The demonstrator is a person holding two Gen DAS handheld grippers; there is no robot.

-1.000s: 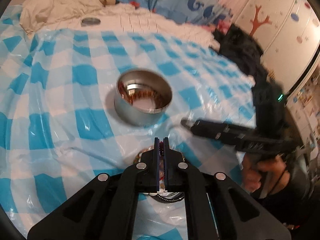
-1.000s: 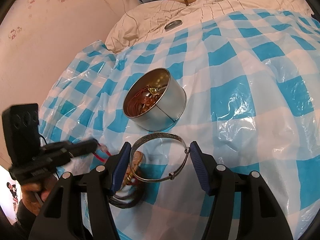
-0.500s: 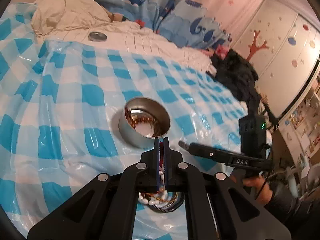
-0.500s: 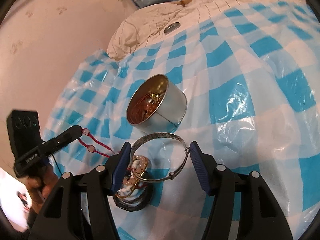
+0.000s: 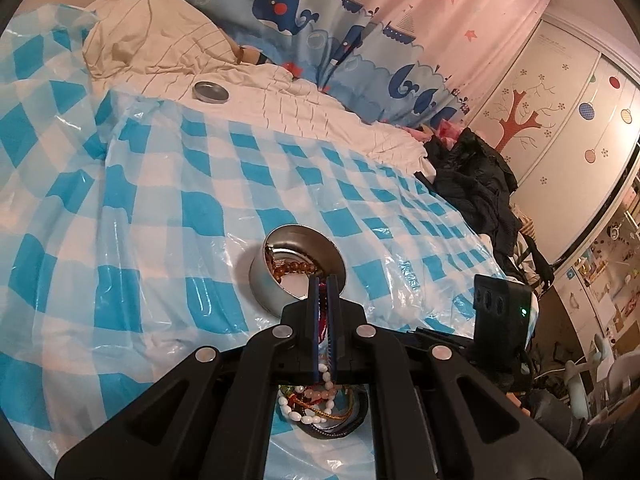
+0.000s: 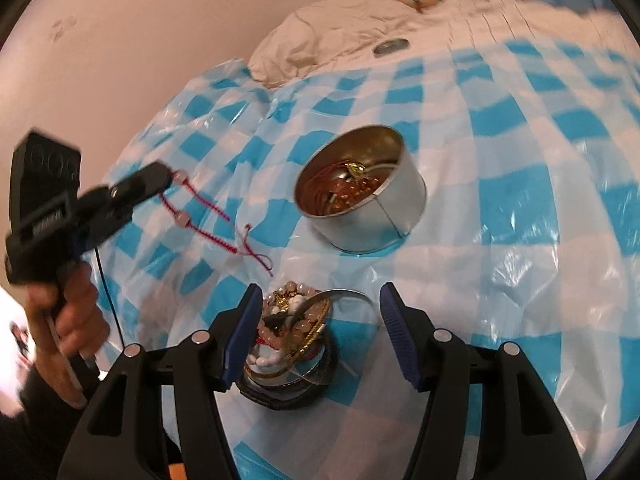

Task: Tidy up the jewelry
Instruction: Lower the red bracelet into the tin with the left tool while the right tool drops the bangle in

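Observation:
A round silver tin (image 6: 360,192) with amber beads and gold pieces inside stands on the blue-checked plastic sheet; it also shows in the left wrist view (image 5: 298,266). My left gripper (image 5: 324,280) is shut on a red cord bracelet (image 6: 208,220) with pink beads, which hangs in the air left of the tin. A pile of mixed jewelry (image 6: 288,332) with pearls, beads and bangles lies below, with a silver bangle (image 6: 340,296) on it. My right gripper (image 6: 320,304) is open and empty, its fingers on either side of that pile.
The tin's lid (image 5: 211,92) lies on the cream bedding (image 5: 280,92) at the far edge of the sheet. A heap of dark clothes (image 5: 476,184) lies to the right. A wall (image 6: 120,40) runs along the left side.
My left gripper has risen, lifting the red cord bracelet clear of the pile. My right gripper has moved back a little, so the pile and silver bangle now lie between its fingers.

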